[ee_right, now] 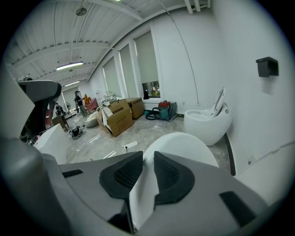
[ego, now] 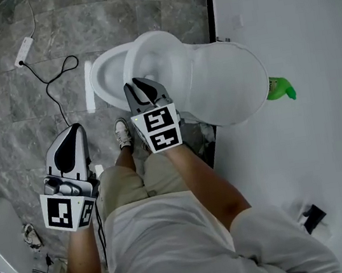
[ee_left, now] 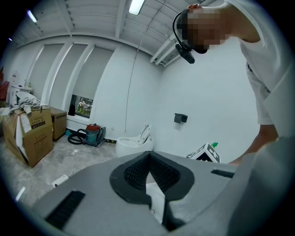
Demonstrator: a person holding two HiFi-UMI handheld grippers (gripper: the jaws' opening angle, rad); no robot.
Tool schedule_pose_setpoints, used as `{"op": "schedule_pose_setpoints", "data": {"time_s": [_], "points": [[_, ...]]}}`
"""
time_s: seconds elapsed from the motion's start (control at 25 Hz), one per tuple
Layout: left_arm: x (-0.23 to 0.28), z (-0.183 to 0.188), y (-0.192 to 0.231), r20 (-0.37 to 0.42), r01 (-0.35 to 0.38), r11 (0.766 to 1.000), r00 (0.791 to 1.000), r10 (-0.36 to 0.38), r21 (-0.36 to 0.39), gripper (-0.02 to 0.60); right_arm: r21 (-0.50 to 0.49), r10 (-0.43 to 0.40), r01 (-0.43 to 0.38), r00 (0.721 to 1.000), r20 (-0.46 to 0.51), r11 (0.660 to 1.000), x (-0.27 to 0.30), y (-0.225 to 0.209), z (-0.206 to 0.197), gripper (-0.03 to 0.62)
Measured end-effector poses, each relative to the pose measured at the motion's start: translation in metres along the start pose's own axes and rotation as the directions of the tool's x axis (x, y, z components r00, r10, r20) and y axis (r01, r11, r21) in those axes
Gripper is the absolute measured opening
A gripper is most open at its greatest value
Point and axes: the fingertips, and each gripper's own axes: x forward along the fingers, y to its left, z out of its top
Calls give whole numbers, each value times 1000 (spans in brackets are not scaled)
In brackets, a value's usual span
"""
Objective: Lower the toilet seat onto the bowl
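Head view, looking steeply down: a person stands at a white toilet, the right gripper (ego: pixel 143 84) clamped on the front edge of the toilet seat (ego: pixel 152 51). The seat is tilted up off the bowl (ego: pixel 105 79), between the bowl's rim and the raised lid (ego: pixel 230 84) that leans toward the white wall. In the right gripper view, both dark pads press on the seat's (ee_right: pixel 182 144) white rim, one on each face. The left gripper (ego: pixel 73 130) hangs well apart from the toilet over the grey marble floor (ego: pixel 14 119), its jaws drawn together at the tips, nothing between them. A green bottle (ego: pixel 279 88) sits behind the lid; a power strip (ego: pixel 24 51) lies on the floor.
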Motion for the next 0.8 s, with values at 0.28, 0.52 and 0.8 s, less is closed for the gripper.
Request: {"op": "schedule_pose_setpoints", "data": {"time_s": [0.28,0.52,0.8], "points": [[16,-26,17,8,-6,1000,1000,6,-10,0,29,53,-53,999,-5,998,25,14,-9,66],[37,-47,40,-6,-36,999,999,36,29,0,34,85,-84,996,-20,996,42,19,-16,63],[46,-50,57,11,-65,997,998,65,28,0,17,126,-126,992,-27,992,65,29,-23,60]]}}
